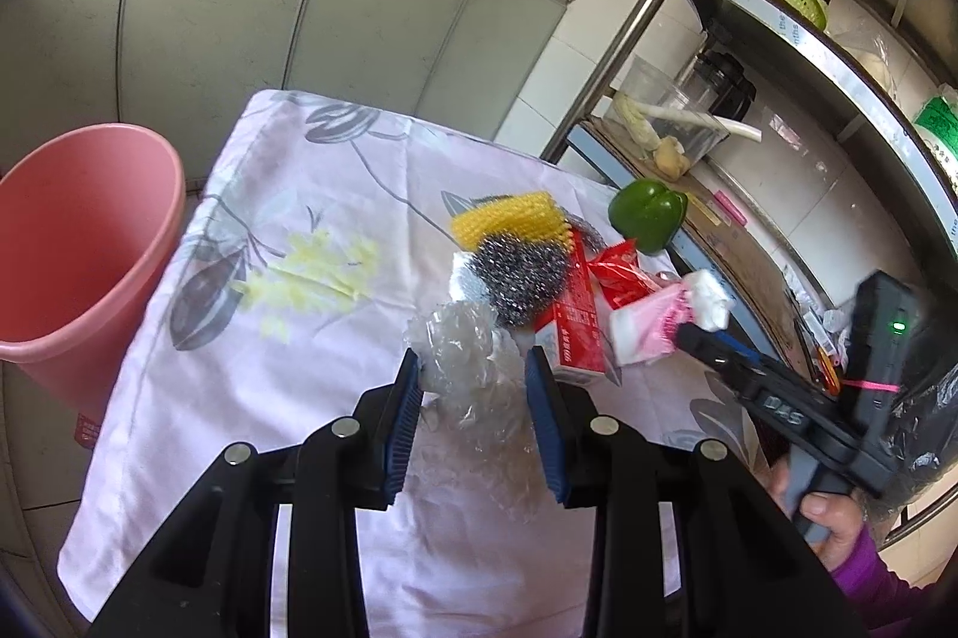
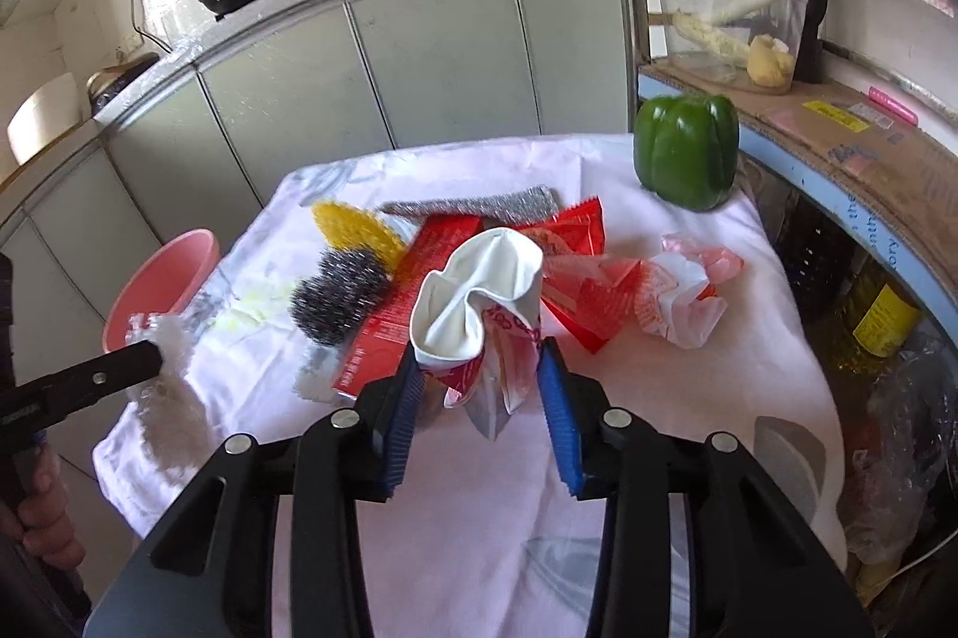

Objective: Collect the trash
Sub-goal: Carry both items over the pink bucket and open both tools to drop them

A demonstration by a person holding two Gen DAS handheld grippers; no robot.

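left gripper (image 1: 473,368): jaws pinching clear plastic wrap (image 1: 464,359), steel scourer (image 1: 518,273) lying just ahead | right gripper (image 2: 482,368): jaws pinching crumpled wrapper (image 2: 479,306), red box (image 2: 413,303) sitting just left

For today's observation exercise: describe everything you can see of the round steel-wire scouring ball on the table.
The round steel-wire scouring ball is a shiny grey tangle of metal coils, slightly flattened. It lies on the pale floral tablecloth, against the yellow plastic bristle brush behind it and overlapping the long red carton beside it. No gripper touches it.
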